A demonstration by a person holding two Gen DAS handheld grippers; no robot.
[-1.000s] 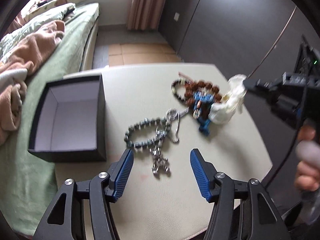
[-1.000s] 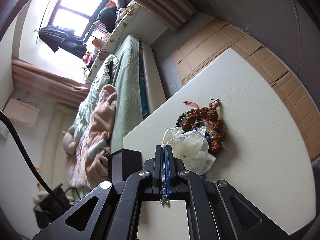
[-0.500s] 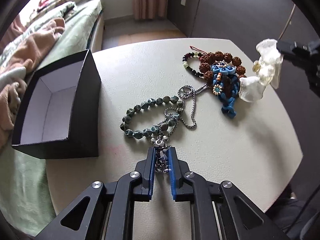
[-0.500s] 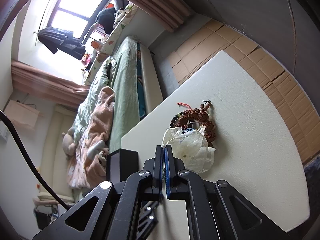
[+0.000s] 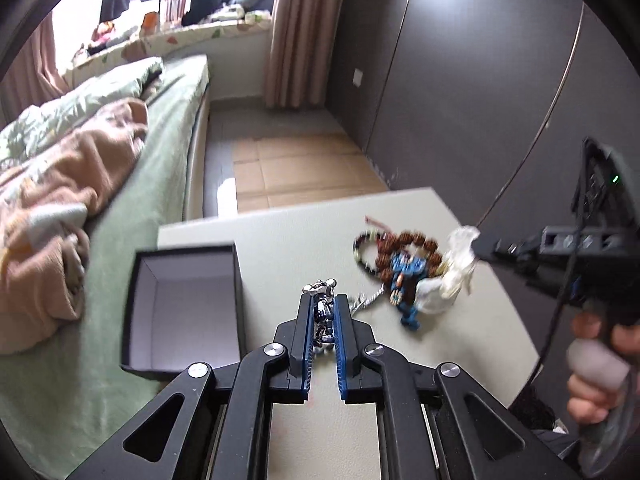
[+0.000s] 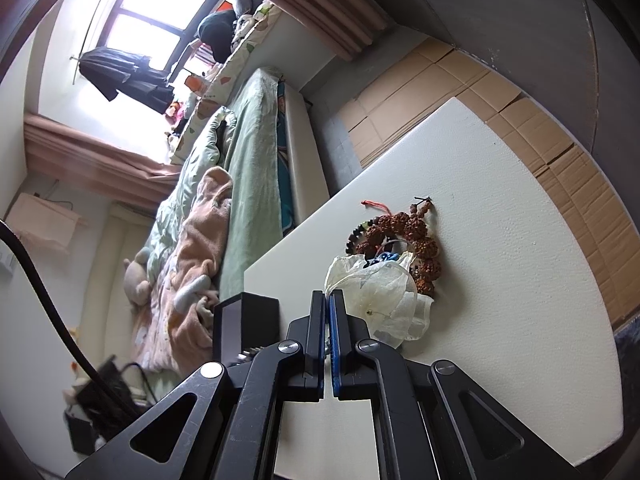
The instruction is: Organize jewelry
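Note:
My left gripper (image 5: 323, 298) is shut on a silver pendant (image 5: 320, 290), held up off the white table (image 5: 304, 240). Its chain (image 5: 362, 302) trails off to the right behind the finger. An open black box (image 5: 238, 280) stands just left of the gripper. At the far right lie a brown bead bracelet (image 5: 404, 240) and a blue beaded piece (image 5: 406, 276). My right gripper (image 6: 328, 294) is shut on the mouth of a white gauze pouch (image 6: 384, 300), which hangs over the brown beads (image 6: 416, 232). The grey-green bead bracelet is hidden.
A bed (image 5: 120, 160) with green sheets and a pink blanket runs along the table's left side. A person's hand (image 5: 596, 368) grips the right tool's handle at the right edge. Cardboard covers the floor (image 5: 296, 168) beyond the table.
The left gripper dropped to the pendant, closed on it, then rose with it, so the view now tilts up toward the window. The right gripper and pouch stayed put.

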